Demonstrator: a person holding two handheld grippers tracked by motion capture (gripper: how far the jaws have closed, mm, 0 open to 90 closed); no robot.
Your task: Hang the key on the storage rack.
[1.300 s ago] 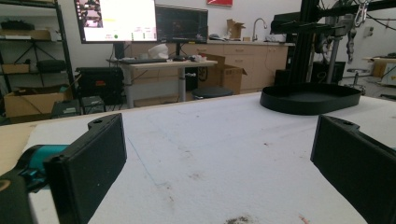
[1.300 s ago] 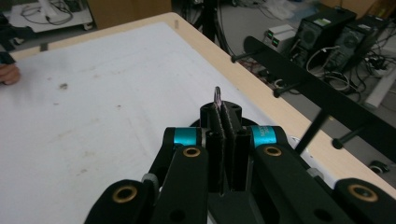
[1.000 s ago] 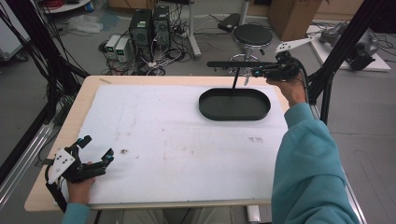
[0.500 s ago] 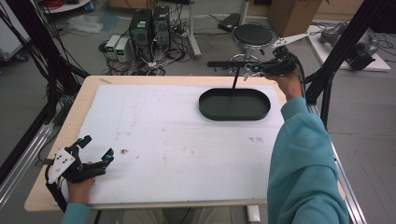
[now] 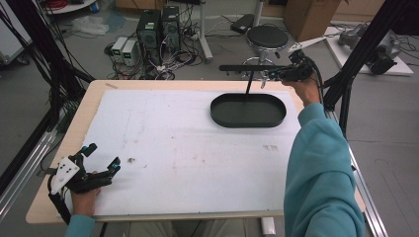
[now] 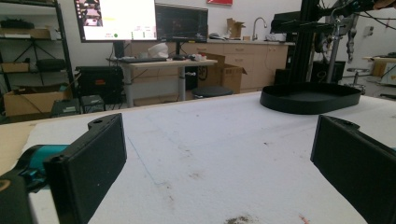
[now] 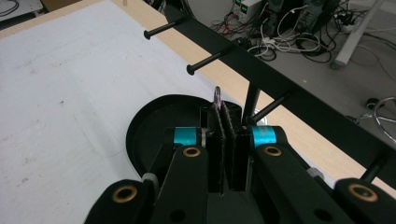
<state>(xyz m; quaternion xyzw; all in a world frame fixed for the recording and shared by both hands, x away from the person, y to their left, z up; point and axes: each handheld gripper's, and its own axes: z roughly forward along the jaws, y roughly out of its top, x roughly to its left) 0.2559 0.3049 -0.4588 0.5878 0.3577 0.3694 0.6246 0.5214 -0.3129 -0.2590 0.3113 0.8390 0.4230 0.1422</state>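
A black oval tray (image 5: 248, 123) sits at the table's far right, with a thin post rising from it to a black rack bar (image 5: 244, 67) with pegs. My right gripper (image 5: 276, 74) is held up at the bar's right end. In the right gripper view it (image 7: 226, 116) is shut on a small thin ring (image 7: 217, 97) that sticks up between the jaws, just short of the bar (image 7: 280, 88) and beside a peg (image 7: 270, 108). My left gripper (image 5: 104, 155) rests open on the white mat at the front left, with nothing between its fingers (image 6: 88, 163).
A white mat (image 5: 188, 148) covers most of the wooden table (image 5: 99, 91). Two more pegs (image 7: 208, 61) stick out along the bar to the left. A black frame post (image 5: 346, 79) stands right of the table, and a stool (image 5: 267, 37) and computers stand beyond it.
My right hand has edged slightly farther from the person, toward the rack bar, with the ring still held. The left gripper has not moved.
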